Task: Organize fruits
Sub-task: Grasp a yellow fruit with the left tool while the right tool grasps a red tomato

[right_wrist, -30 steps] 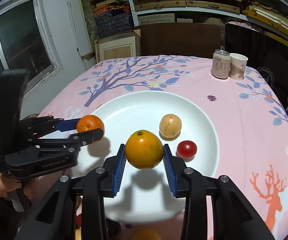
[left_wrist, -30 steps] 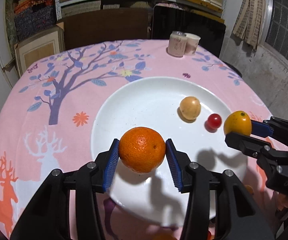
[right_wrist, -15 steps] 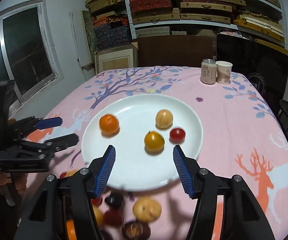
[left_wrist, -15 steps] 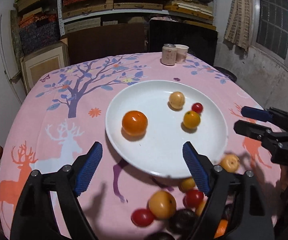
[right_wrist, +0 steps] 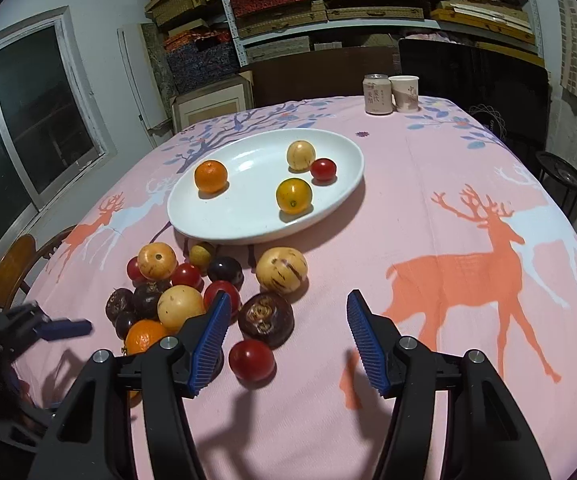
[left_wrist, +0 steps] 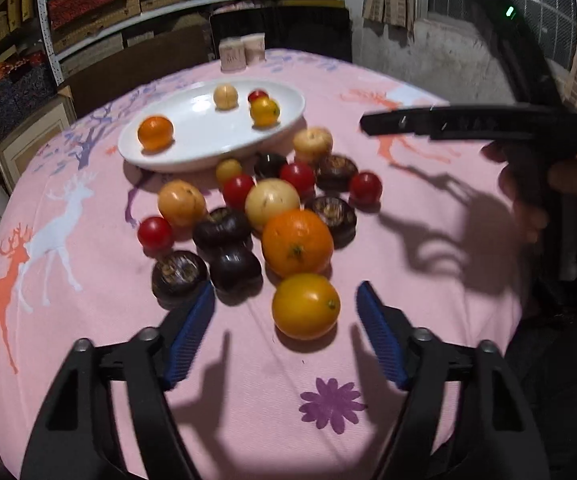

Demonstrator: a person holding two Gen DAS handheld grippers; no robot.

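A white plate (right_wrist: 340,200) (left_wrist: 192,148) holds an orange (right_wrist: 210,176), a yellow-orange fruit (right_wrist: 293,195), a pale fruit (right_wrist: 300,155) and a red tomato (right_wrist: 323,169). A heap of loose fruit lies on the pink cloth in front of it: a big orange (left_wrist: 297,242), a yellow-orange fruit (left_wrist: 305,306), red tomatoes and dark purple fruits. My left gripper (left_wrist: 286,332) is open and empty, just behind the yellow-orange fruit. My right gripper (right_wrist: 288,336) is open and empty above a red tomato (right_wrist: 251,360) and a dark fruit (right_wrist: 265,319).
A can (right_wrist: 376,94) and a paper cup (right_wrist: 405,93) stand at the table's far edge. Shelves with boxes fill the back wall. A wooden chair (right_wrist: 12,264) stands at the table's left. The right gripper's body (left_wrist: 480,126) hangs over the table's right side.
Both grippers let go of their fruit on the plate, opened wide, and pulled back toward the near side of the table, over the heap of loose fruit.
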